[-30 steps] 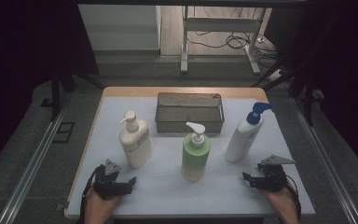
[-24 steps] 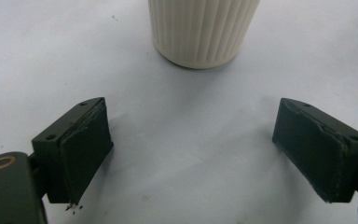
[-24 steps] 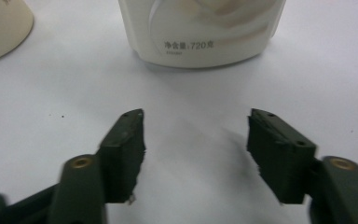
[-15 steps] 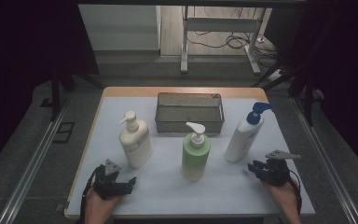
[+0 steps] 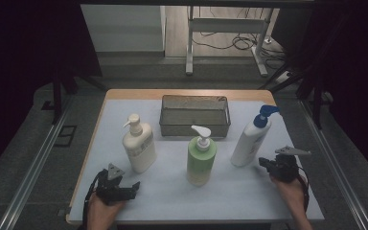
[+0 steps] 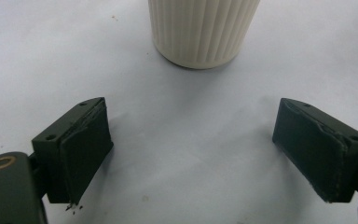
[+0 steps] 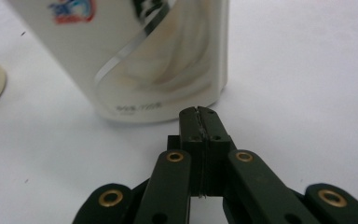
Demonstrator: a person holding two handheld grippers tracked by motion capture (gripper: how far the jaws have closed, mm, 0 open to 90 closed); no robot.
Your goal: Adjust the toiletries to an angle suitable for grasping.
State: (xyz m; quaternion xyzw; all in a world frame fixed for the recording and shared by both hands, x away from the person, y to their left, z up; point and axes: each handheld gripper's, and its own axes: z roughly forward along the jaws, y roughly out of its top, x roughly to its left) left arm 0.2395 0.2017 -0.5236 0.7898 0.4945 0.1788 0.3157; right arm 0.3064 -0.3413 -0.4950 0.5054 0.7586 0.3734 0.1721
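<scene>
basket [image 5: 195,115] behind three bottles [image 5: 201,155], on table [image 5: 249,191]

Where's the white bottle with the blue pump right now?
In the high view the blue-pump bottle stands at the table's right, just right of the wire basket, with the shut right claw at its base.

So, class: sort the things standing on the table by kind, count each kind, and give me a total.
Pump bottles: 3 – cream, green, white with blue pump
Wire mesh baskets: 1
Total: 4
</scene>
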